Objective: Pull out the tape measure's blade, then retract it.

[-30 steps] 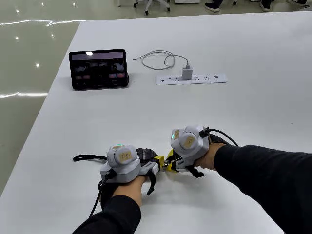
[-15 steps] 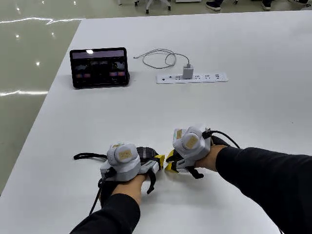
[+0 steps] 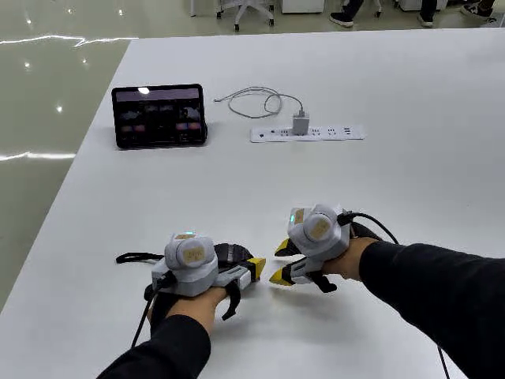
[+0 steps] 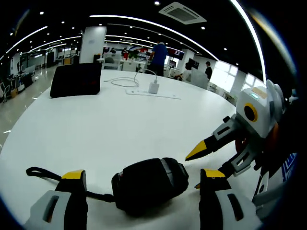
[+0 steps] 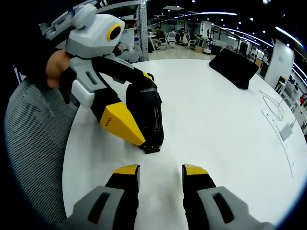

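Left gripper view, tape measure [image 4: 149, 184] w/ strap [image 4: 41, 173], right gripper view, blade-tab [image 5: 151, 149]

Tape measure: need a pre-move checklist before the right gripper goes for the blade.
1. Black rounded tape measure sits between the jaws of the left gripper: ok.
2. Left gripper clamped on the case: not ok, a gap shows on each side.
3. Right gripper open: ok.
4. Right gripper on the blade tab: not ok, the tab lies ahead of its jaws, untouched.
5. Blade fully retracted: ok.
6. Black wrist strap free of the left gripper: cannot tell, it runs behind one jaw.
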The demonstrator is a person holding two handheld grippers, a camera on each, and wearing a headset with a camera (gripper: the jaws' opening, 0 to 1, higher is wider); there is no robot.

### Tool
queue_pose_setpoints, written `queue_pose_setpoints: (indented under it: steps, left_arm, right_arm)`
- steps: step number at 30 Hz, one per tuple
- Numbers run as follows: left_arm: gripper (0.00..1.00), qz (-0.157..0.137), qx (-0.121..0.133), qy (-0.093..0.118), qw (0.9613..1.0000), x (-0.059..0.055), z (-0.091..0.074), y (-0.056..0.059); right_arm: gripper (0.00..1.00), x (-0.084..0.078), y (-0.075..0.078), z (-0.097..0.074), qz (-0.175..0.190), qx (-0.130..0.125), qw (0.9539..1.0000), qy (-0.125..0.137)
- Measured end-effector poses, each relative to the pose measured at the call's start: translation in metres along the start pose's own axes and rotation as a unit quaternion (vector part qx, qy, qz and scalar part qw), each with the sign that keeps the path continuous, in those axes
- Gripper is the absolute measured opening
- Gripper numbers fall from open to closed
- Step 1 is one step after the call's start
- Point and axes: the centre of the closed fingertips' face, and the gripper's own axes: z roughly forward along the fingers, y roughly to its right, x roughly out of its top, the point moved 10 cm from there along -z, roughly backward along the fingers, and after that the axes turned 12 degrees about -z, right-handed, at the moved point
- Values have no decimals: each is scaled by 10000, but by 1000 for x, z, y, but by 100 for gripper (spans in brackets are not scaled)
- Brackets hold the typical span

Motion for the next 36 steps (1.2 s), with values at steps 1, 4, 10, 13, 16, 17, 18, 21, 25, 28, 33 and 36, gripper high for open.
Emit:
queue_pose_setpoints:
  steps: [1,4,10,13,16,17,18,21,25,28,33,36]
  left_arm:
    - [100,163,-98,68,9998,4,-2,-5]
    - [100,414,-349,13,9985,9,-9,-12]
    - [100,1009,-978,-474,9889,2,-25,-22]
    - [100,1085,-1110,-399,9871,-1,-34,-29]
    - [100,1121,-1044,-389,9874,-2,-39,-38]
    - [100,1138,-992,-381,9878,-2,-40,-41]
    - [100,1141,-938,-346,9884,-3,-43,-44]
    - [100,1155,-904,-311,9887,-3,-47,-50]
    - [100,1108,-919,-276,9892,-3,-50,-55]
    - [100,1134,-947,-277,9886,-3,-54,-54]
    - [100,1191,-929,-283,9881,-3,-56,-54]
    - [100,1179,-974,-287,9878,-4,-57,-53]
  right_arm:
    - [34,-2,0,-5,66,-88,9999,49]
    - [41,-7,-1,-14,175,-228,9995,110]
    - [52,-20,-5,-33,396,-502,9976,273]
    - [59,-28,-7,-41,558,-650,9959,301]
    - [63,-36,-10,-51,722,-745,9940,345]
    - [64,-39,-11,-54,769,-792,9933,349]
    - [66,-43,-12,-57,826,-847,9924,327]
    - [71,-51,-16,-65,945,-927,9905,374]
    - [74,-59,-21,-73,995,-1031,9890,363]
    - [76,-67,-25,-78,1064,-1084,9877,360]
    - [79,-75,-32,-85,1145,-1187,9855,402]
    - [81,-78,-38,-89,1133,-1201,9855,397]
